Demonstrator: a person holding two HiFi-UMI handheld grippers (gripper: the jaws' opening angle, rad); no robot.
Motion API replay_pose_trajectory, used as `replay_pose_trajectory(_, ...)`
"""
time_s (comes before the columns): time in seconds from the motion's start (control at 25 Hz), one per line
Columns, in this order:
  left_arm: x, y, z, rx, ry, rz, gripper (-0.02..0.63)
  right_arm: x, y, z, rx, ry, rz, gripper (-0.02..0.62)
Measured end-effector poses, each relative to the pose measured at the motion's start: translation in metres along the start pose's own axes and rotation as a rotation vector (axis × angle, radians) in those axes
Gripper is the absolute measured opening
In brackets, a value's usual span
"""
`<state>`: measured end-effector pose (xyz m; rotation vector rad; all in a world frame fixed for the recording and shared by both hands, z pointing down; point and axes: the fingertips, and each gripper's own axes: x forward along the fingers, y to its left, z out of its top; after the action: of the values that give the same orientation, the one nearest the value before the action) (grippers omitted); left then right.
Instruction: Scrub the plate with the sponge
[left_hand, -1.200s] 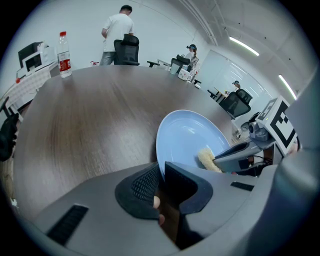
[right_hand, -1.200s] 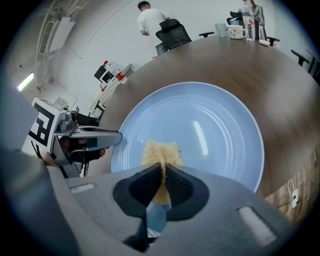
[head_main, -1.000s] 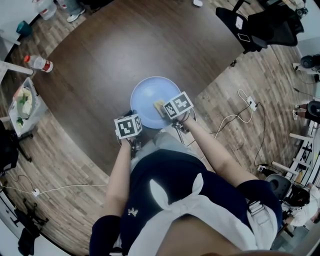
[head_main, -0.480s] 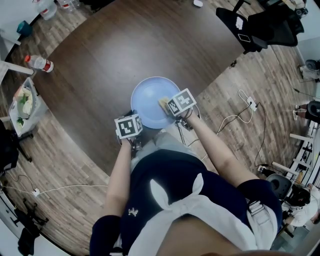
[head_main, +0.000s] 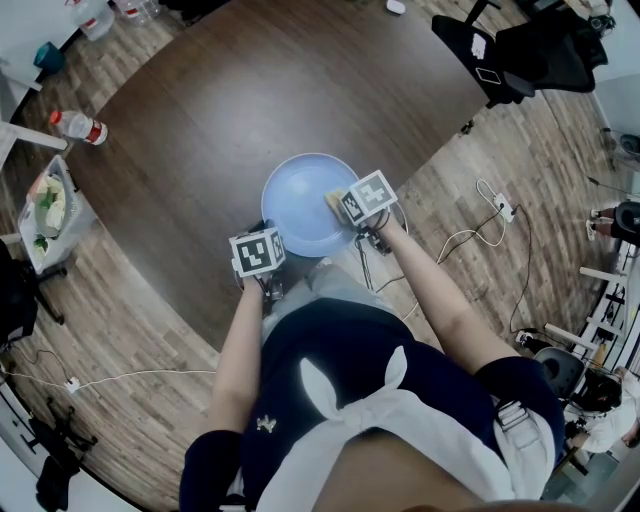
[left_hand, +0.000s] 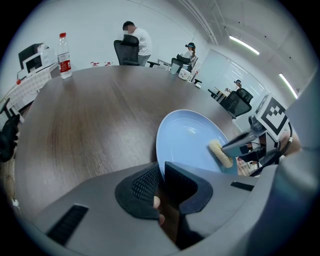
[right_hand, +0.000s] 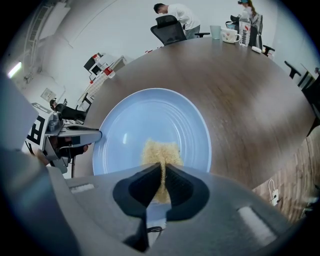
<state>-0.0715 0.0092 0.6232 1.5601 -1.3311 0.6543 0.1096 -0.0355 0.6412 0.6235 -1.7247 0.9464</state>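
Your left tool (head_main: 264, 230) is clamped shut on the near-left rim of the blue plate (head_main: 300, 195) — in the left gripper view the rim runs straight in between its two dark pads (left_hand: 145, 186), which press on it from either side. Your right tool (head_main: 337, 203) is closed on the yellow sponge (head_main: 331, 199); in the right gripper view the sponge (right_hand: 160, 151) sticks out ahead of the jaws and rests flat on the plate's (right_hand: 150, 120) surface, in its near half. In the head view that puts it on the plate's right side, close inside the rim but not over it. The left gripper view shows the same: the sponge (left_hand: 220, 152) sits just inside the plate's (left_hand: 185, 137) right-hand edge, with the right tool (left_hand: 231, 148) behind it. The plate lies on the dark wooden table (head_main: 250, 100) close to the near edge, right in front of you, so there is little margin on your side. Beyond the plate, and to its left and right, the tabletop runs broad and bare. A water bottle (left_hand: 63, 49) stands well apart near the far left edge, and a few cups (right_hand: 230, 34) stand at the far edge.
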Motion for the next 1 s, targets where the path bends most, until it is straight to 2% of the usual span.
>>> replay_pose_trajectory(0.4,0.0,0.002,-0.003,-0.014,-0.011,0.037,0.041,-0.001,-0.003,-0.003,0.01,0.005,-0.012,0.025)
replay_pose_trajectory(1.0,-0.002,0.007,-0.006,-0.078,-0.017,0.017,0.029,0.002,0.007,-0.017,0.036,0.001,0.028,0.025)
